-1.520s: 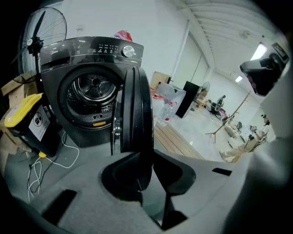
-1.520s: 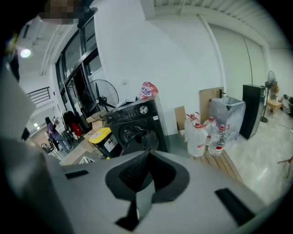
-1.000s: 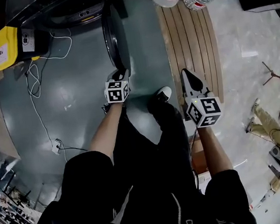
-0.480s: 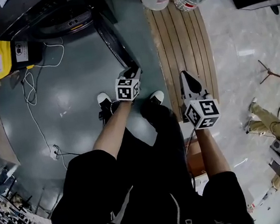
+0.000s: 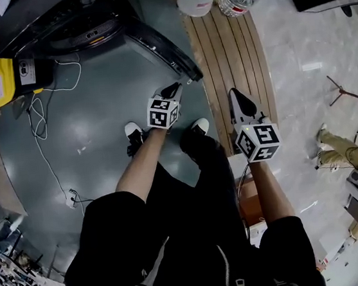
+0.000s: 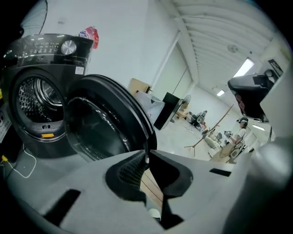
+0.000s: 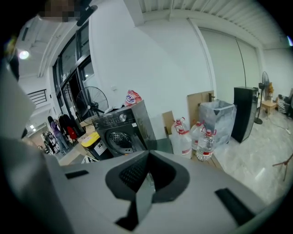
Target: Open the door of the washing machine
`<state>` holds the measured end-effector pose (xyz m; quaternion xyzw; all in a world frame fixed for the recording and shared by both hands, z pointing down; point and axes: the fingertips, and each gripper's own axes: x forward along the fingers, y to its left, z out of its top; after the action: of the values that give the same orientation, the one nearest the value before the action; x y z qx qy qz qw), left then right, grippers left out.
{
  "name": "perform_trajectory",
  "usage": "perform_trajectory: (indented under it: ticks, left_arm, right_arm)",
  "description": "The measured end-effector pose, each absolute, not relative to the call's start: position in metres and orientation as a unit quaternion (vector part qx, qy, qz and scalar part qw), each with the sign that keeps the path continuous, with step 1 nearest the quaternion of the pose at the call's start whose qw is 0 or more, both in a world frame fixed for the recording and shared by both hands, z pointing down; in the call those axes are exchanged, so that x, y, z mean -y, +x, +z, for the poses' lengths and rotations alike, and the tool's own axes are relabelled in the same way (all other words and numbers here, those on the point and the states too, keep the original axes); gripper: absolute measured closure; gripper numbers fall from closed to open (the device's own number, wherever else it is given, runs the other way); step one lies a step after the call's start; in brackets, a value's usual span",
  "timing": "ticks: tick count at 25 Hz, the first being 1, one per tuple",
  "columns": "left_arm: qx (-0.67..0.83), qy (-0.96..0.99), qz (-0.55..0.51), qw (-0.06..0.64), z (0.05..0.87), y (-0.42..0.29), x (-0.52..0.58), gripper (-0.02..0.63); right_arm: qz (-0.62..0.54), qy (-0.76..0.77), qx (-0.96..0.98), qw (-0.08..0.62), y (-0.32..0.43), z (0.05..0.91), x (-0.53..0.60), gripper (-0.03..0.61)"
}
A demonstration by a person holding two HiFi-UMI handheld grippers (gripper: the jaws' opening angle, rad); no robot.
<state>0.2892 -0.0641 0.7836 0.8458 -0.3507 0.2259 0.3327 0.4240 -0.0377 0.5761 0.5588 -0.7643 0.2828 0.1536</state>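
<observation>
– Before the washer [image 5: 67,23], head view: door [image 5: 161,47]?
– Swung wide open. Left gripper [image 5: 175,89] just beside its free edge, apart.
– Left gripper view?
– Jaws have just been closing; tips together, nothing between. Drum [image 6: 32,98] exposed.
– Right gripper view?
– Right gripper [image 7: 148,155]: jaws together, empty. Task looks done.

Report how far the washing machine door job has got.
Done: the door of the washing machine stands swung wide, and the drum is exposed. In hand: the left gripper sits near the door's free edge and appears clear of it. Its jaws have just been closing, with nothing between them. The right gripper is shut and empty, off to the side. Left: nothing obvious, beyond perhaps backing away.
</observation>
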Motion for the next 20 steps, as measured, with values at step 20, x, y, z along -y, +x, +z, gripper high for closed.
perform_trajectory:
  ticks: [20]
  left_arm:
    - [0.445, 0.849, 0.184, 0.22, 0.563, -0.05, 0.099, 0.611]
  right_arm:
    - [0.216, 0.497, 0.831, 0.123, 0.101, 0.449, 0.09, 0.575]
